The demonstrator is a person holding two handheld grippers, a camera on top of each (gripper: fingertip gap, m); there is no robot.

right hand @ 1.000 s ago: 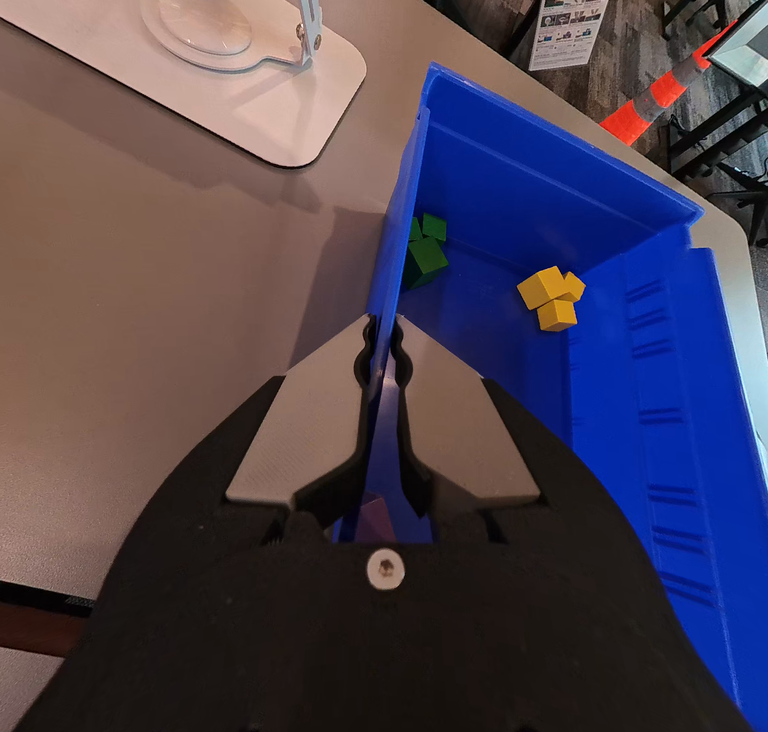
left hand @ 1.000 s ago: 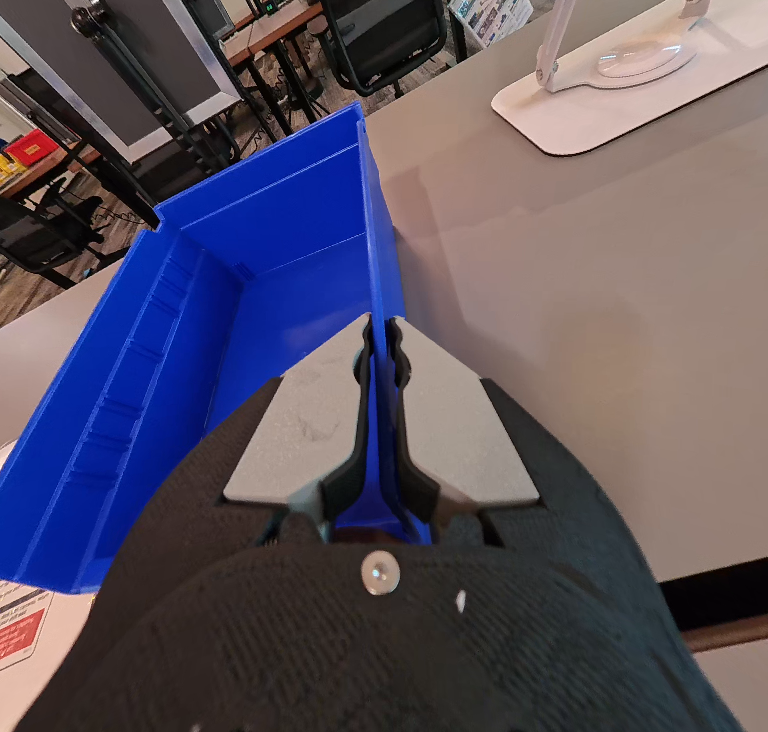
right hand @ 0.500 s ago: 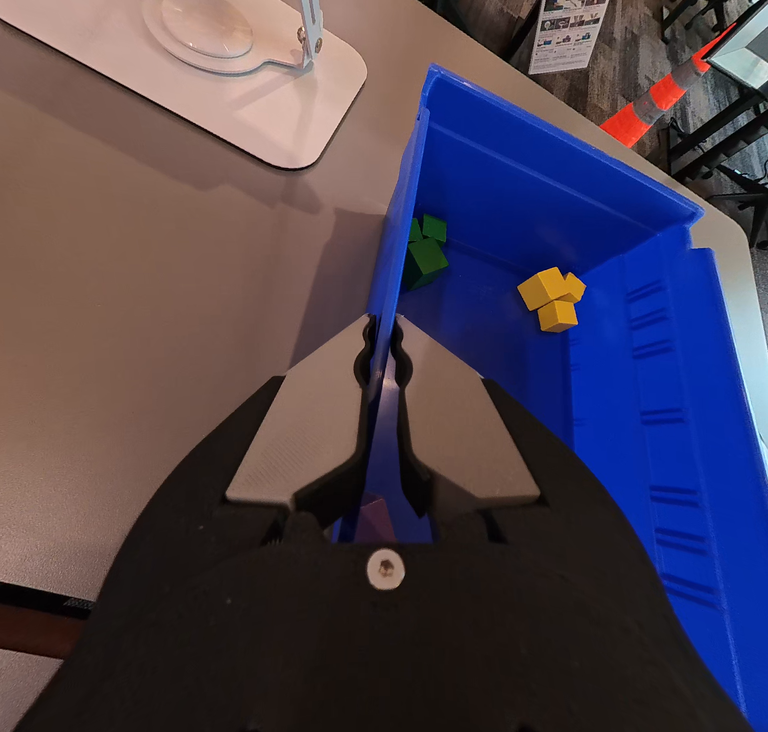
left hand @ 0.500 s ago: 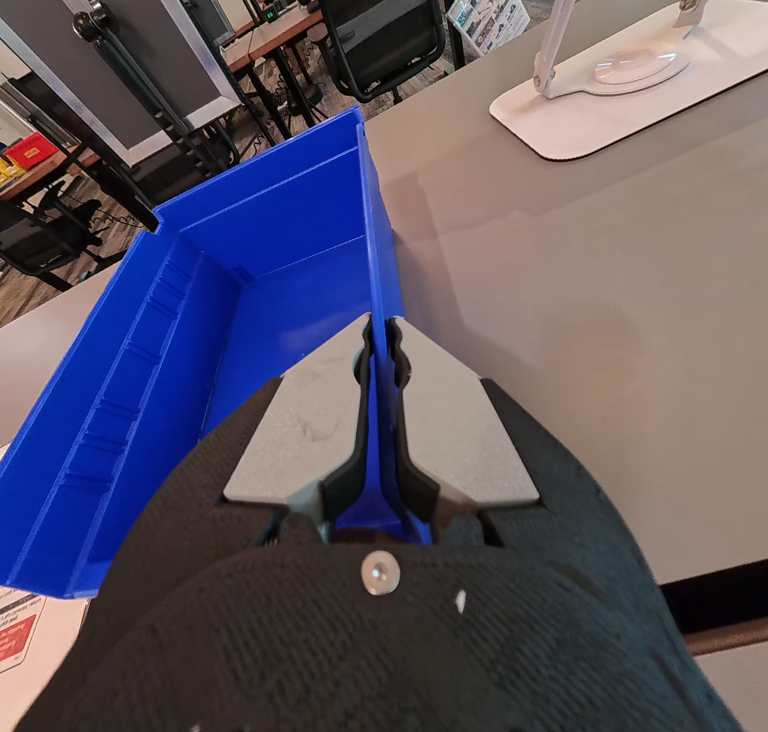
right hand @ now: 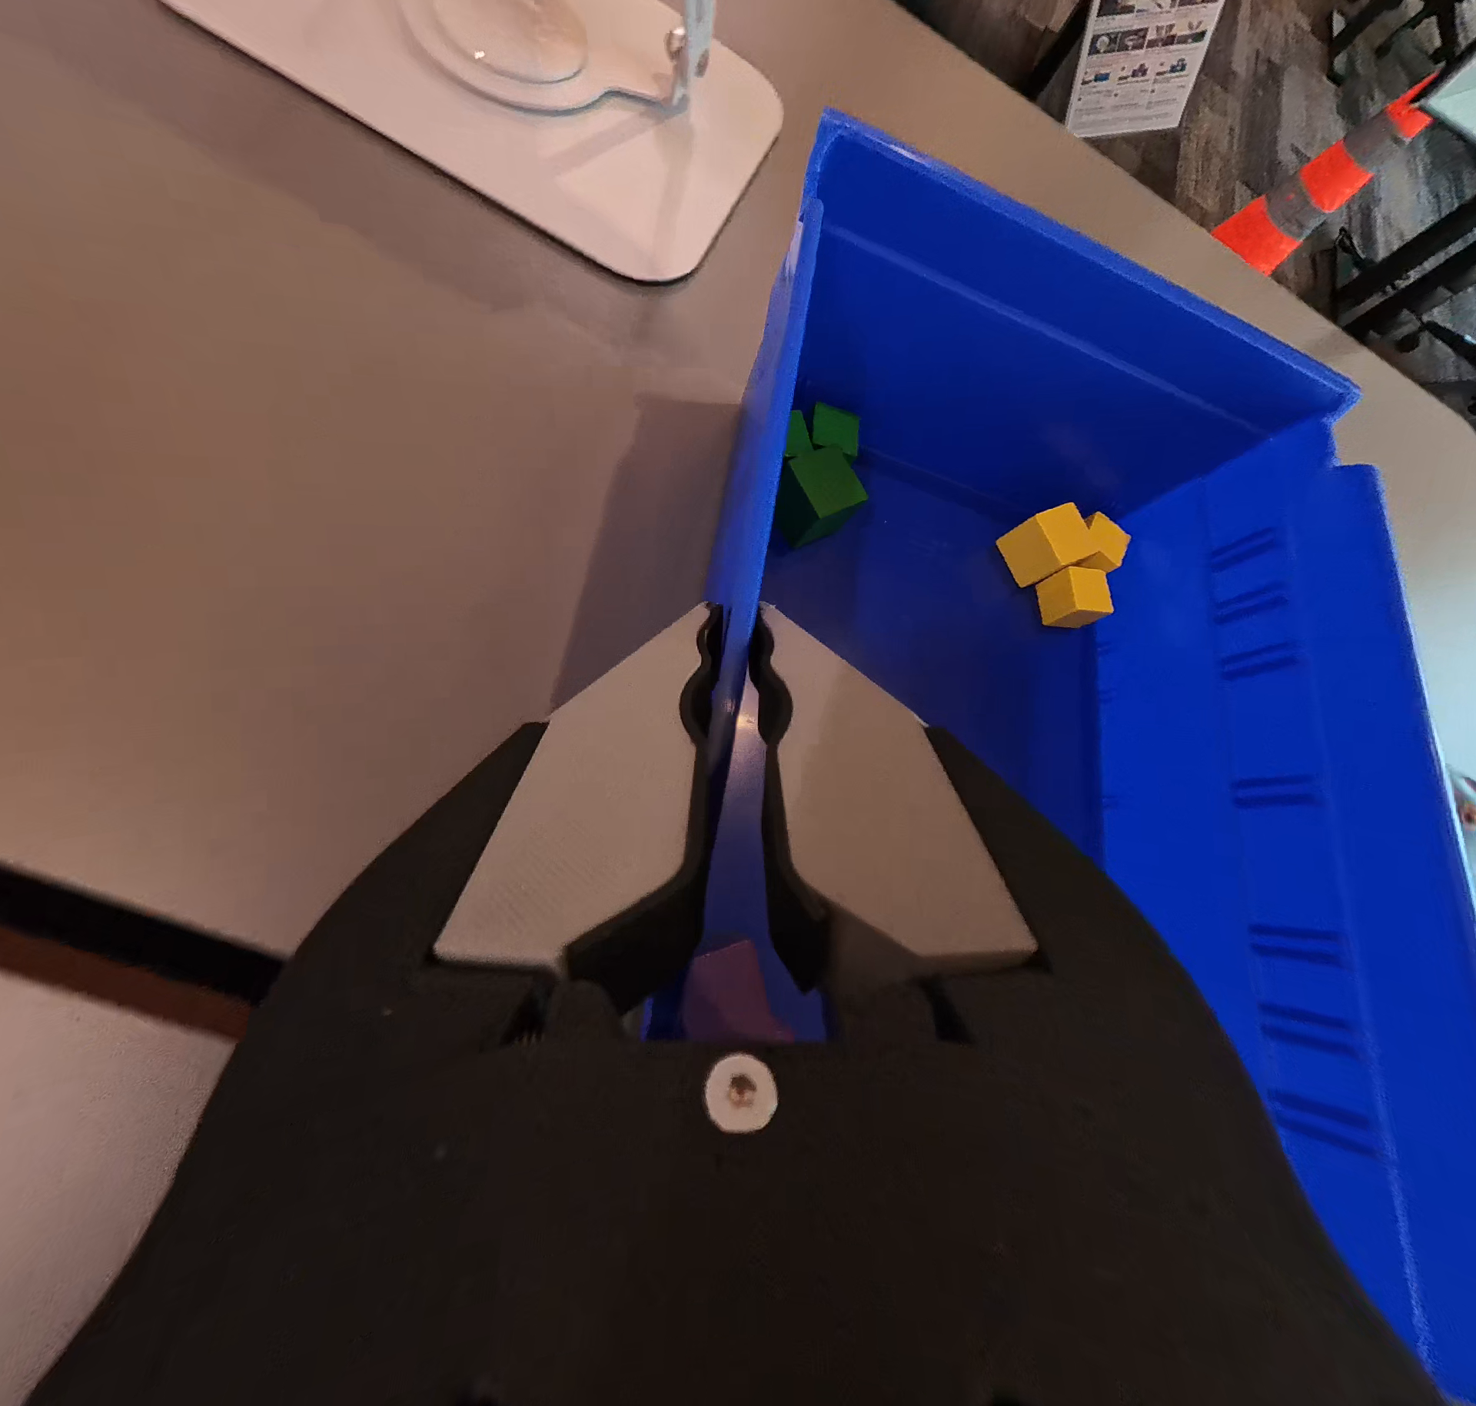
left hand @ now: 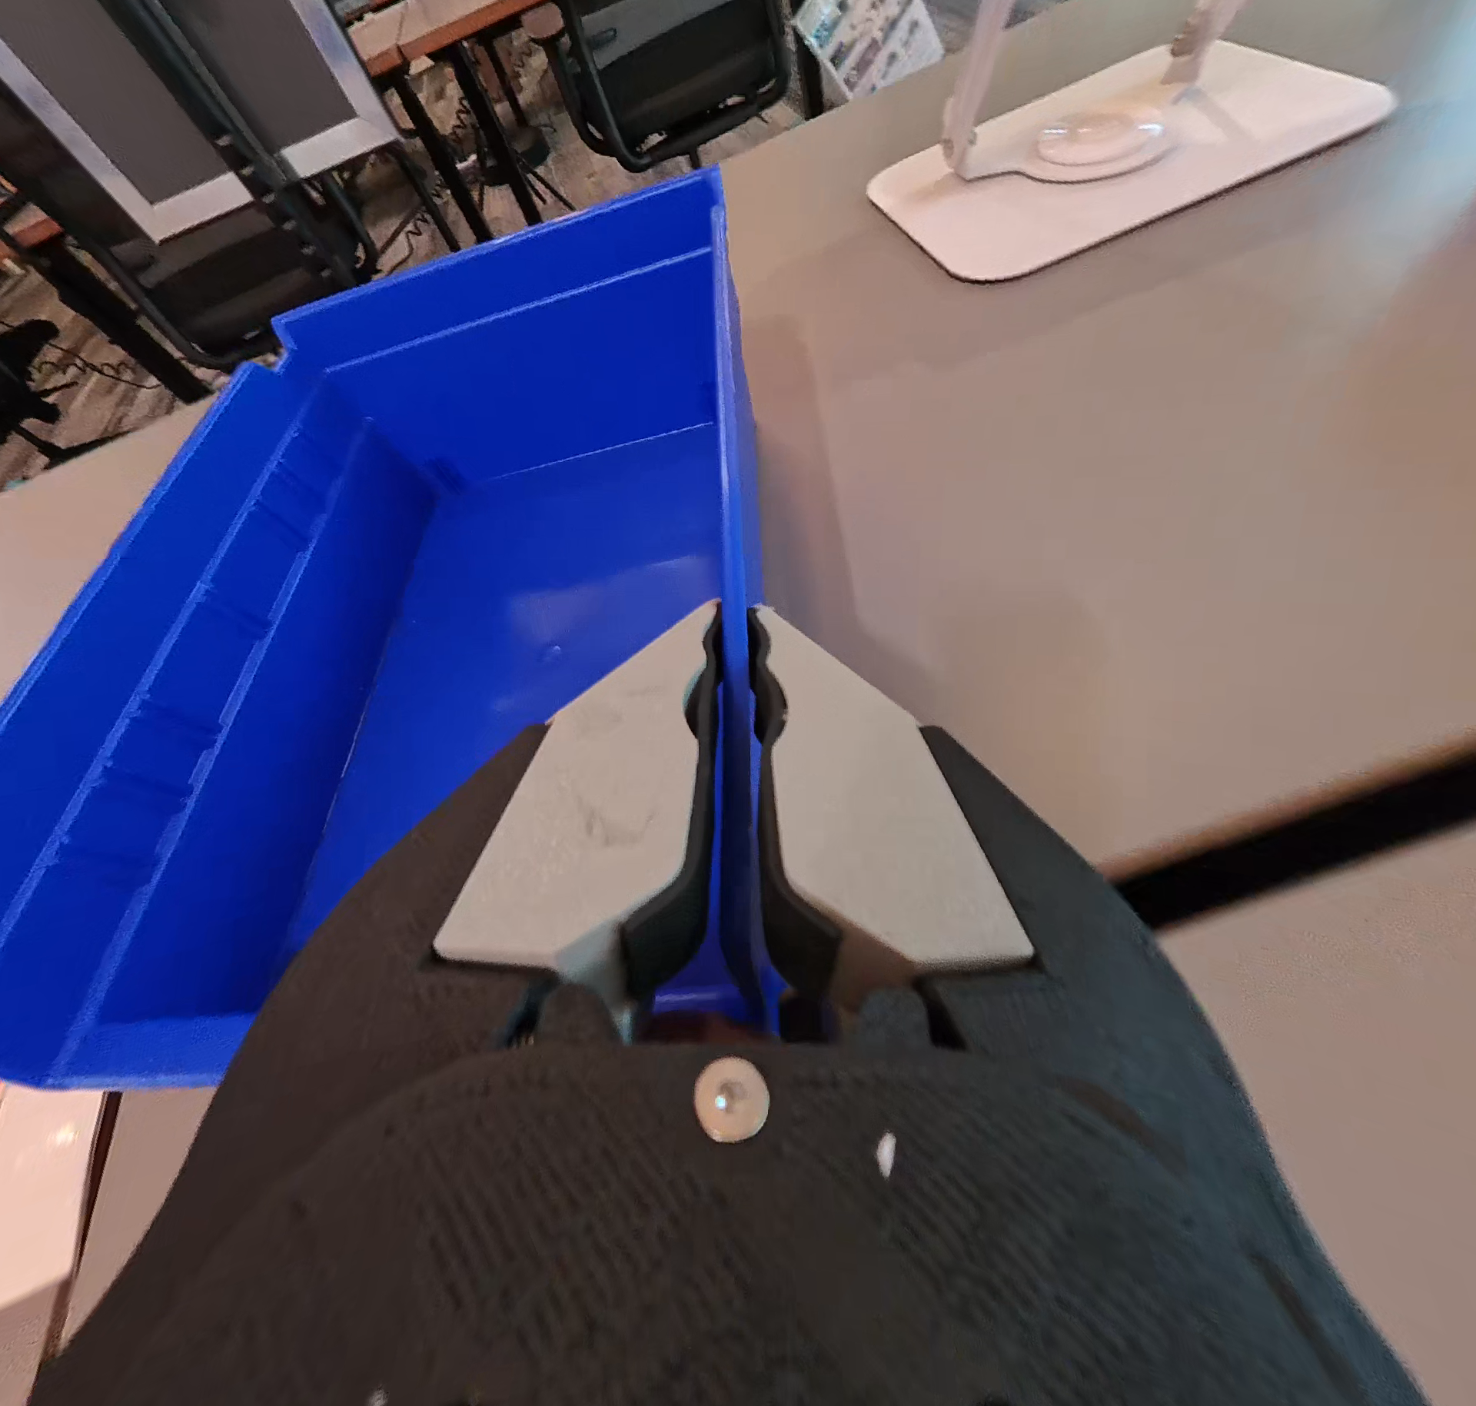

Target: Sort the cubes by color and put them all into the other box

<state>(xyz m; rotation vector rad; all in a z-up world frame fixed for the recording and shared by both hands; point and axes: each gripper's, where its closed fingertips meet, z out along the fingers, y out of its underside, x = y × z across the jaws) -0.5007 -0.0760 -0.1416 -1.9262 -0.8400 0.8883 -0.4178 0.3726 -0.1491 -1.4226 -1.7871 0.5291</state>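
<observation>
Cubes: green cubes [right hand: 823,481] are seen clustered against the bin's inner wall, centre of the right wrist view; yellow cubes [right hand: 1062,561] are grouped apart, right of centre. A purple cube [right hand: 731,996] is glimpsed low between the finger bases; whether more lie hidden there cannot be told.
Filled bin [right hand: 1278,729]: green, yellow and purple are held in separate groups.
Empty bin [left hand: 200,649]: nothing is seen inside, left half of the left wrist view.
Right gripper [right hand: 735,617]: closed down to a sliver on the filled bin's side wall.
Left gripper [left hand: 735,617]: pinched likewise on the empty bin's right wall.
Risk: the thin wall may slip from the pads if a bin is lifted or tilted; the sorted groups would likely be jumbled by a jolt.
Surroundings: a white lamp base [right hand: 479,90] is seen upper left, on the grey table [right hand: 279,489].
</observation>
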